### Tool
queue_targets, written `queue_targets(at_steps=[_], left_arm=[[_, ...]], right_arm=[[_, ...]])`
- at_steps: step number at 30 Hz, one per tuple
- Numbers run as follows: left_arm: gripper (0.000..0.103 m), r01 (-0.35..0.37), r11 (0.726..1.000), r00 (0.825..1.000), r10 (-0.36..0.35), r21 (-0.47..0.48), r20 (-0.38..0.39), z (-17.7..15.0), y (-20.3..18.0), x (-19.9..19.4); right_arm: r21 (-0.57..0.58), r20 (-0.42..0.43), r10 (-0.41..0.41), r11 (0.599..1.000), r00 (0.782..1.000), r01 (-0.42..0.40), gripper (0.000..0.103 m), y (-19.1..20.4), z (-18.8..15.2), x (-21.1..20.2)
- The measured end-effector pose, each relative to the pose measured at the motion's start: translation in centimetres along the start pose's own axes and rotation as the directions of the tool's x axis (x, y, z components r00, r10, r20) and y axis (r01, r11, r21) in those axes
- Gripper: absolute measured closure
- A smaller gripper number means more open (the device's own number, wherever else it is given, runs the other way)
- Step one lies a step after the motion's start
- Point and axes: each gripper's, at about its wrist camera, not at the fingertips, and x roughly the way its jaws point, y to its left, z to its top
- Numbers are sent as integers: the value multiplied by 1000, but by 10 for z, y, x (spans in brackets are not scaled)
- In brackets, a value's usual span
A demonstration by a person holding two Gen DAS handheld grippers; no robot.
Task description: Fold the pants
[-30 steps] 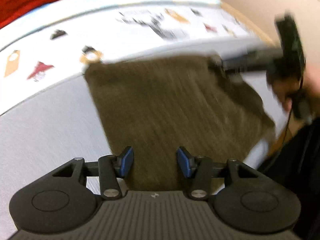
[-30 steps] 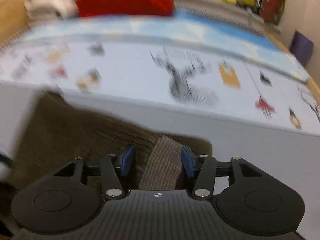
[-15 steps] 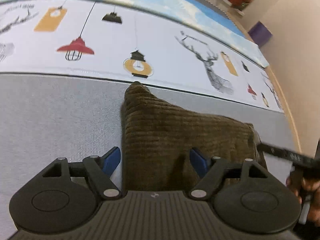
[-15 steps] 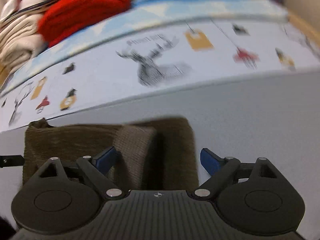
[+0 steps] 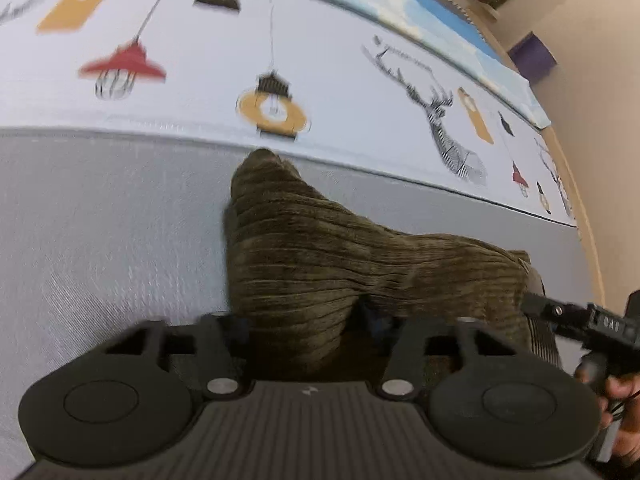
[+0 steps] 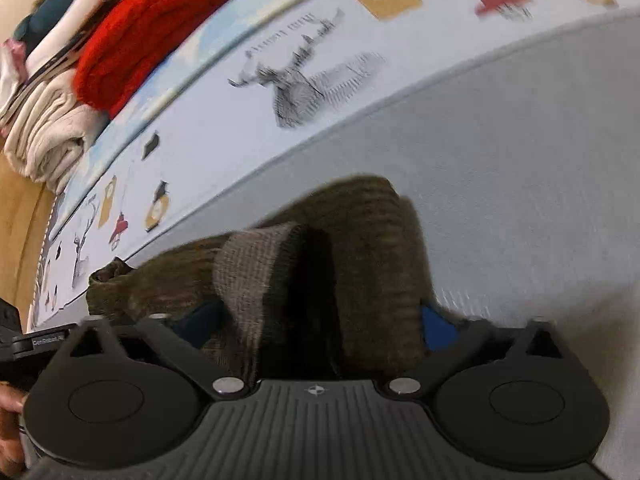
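Brown corduroy pants lie folded on the grey bed. Left tool straddles one end, right tool the other; both half-open around the cloth, not pinching. Close both evenly, lift together, keep edges aligned for the next fold.

Left gripper low over grey part of bed cover, jaws set apart with bunched brown corduroy pants filling gap between them, blue pads mostly buried in cloth, so can't tell if it's really pinching. Pants humped up, far tip touching line where grey meets white printed band with lamps and deer. Right gripper comes in from right edge, tip against pants' right end, hand behind it. Bit blurry overall.
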Motion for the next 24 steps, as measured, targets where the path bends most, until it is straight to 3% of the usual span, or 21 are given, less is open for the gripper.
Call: queue_targets(at_steps=[3, 5, 7, 11, 14, 15, 18, 21, 24], left_arm=[[72, -24, 998, 992, 17, 58, 123, 12, -5, -26], [72, -66, 993, 977, 45, 94, 207, 20, -6, -42], [72, -105, 989, 959, 72, 107, 273, 30, -3, -54], [71, -142, 989, 928, 121, 34, 354, 52, 20, -72], [64, -185, 983, 906, 166, 10, 391, 66, 31, -78], [56, -210, 978, 898, 192, 2, 395, 69, 33, -78], [51, -280, 959, 871, 278, -56, 405, 73, 43, -83], [46, -278, 959, 871, 274, -52, 407, 71, 44, -91], [46, -275, 961, 897, 244, 32, 369, 65, 38, -90]], right_arm=[[-47, 101, 21, 999, 995, -16, 49, 21, 10, -9], [-51, 157, 57, 997, 986, -49, 57, 30, 17, -9], [-111, 207, 84, 992, 975, -62, 57, 49, 24, -7], [-238, 273, 142, 968, 951, -76, 57, 90, 38, 3], [-273, 296, 152, 960, 943, -69, 56, 113, 50, 17], [-275, 307, 122, 961, 944, -34, 51, 120, 55, 25], [-240, 335, -9, 966, 942, 94, 39, 130, 63, 42], [-203, 313, -31, 974, 949, 99, 37, 129, 69, 46], [-248, 241, -11, 966, 971, 73, 35, 135, 65, 51]])
